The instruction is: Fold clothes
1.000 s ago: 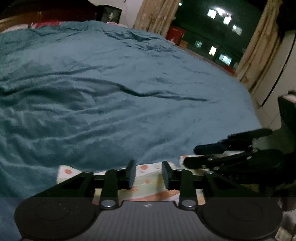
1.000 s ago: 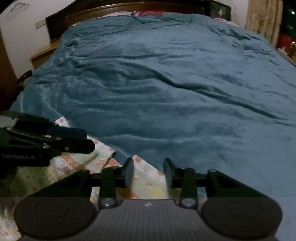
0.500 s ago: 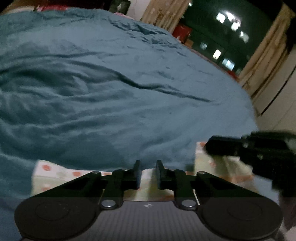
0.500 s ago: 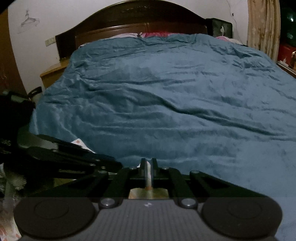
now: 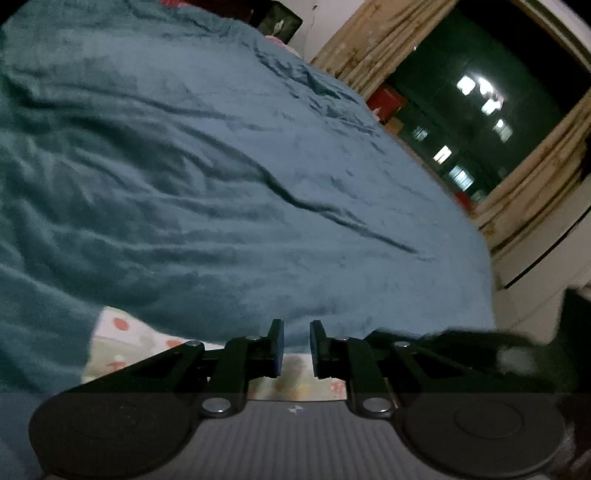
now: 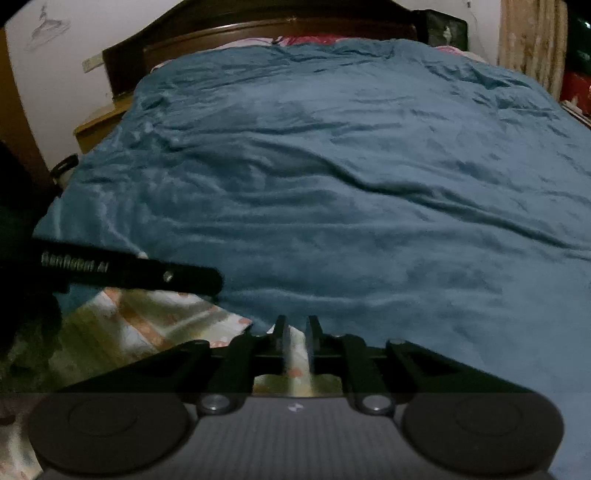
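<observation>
A pale garment with orange and grey spots (image 5: 122,343) lies on the near edge of a bed. It also shows in the right wrist view (image 6: 155,325). My left gripper (image 5: 296,345) is over the garment with its jaws slightly apart, a narrow gap between them. My right gripper (image 6: 296,339) has its jaws close together with a strip of the pale cloth between them. The left gripper crosses the right wrist view (image 6: 184,278) as a black bar above the garment. The right gripper shows only as a dark blur at the right of the left wrist view.
A rumpled teal duvet (image 6: 351,177) covers the whole bed. A dark wooden headboard (image 6: 229,26) and a bedside table (image 6: 99,127) stand at the far end. Curtains (image 5: 369,40) and a dark window (image 5: 480,110) are on the right side.
Both grippers closed in from wide open. The right one shut on the cloth, then its jaws parted a little. The left one narrowed and swung its view to the right.
</observation>
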